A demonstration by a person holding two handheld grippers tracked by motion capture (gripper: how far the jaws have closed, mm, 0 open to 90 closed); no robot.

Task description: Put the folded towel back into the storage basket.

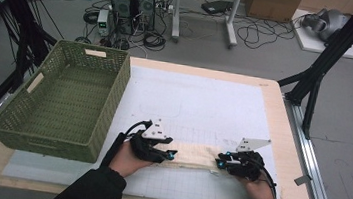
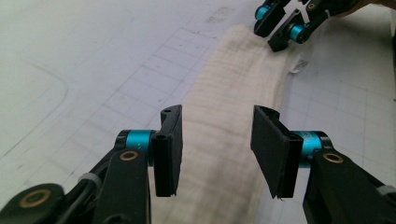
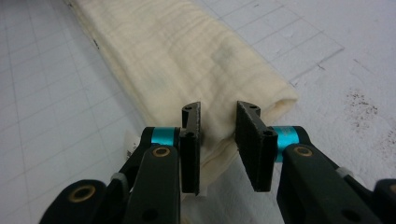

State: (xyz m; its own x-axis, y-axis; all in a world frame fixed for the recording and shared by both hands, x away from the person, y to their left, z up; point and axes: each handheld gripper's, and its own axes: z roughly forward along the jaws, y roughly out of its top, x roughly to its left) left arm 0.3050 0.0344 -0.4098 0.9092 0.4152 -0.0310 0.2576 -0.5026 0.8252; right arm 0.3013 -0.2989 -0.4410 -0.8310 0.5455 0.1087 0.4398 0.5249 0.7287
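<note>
- A cream cloth (image 1: 193, 157), folded into a long narrow band, lies flat on the white gridded mat (image 1: 204, 102) at the near edge of the table (image 1: 280, 141), running left to right between the two hands.
- Left gripper (image 1: 170, 154) sits at the band's left end. In the left gripper view its jaws stand wide, the cloth (image 2: 224, 140) passing under the gap, pads clear of the fabric. Nothing held.
- Right gripper (image 1: 219, 163) sits at the band's right end. In the right gripper view the jaws are narrower, straddling the folded end of the cloth (image 3: 187, 56); fabric lies between the pads, but a gap shows on each side, so I judge no pinch yet.
- One gripper at each end suggests a two-handed lift or another fold: gripping both ends would keep the band from sagging or unrolling.
- Green woven basket (image 1: 63, 102) stands empty at the table's left, beside the mat, near the left hand (image 1: 127, 159). Likely where the cloth goes.
</note>
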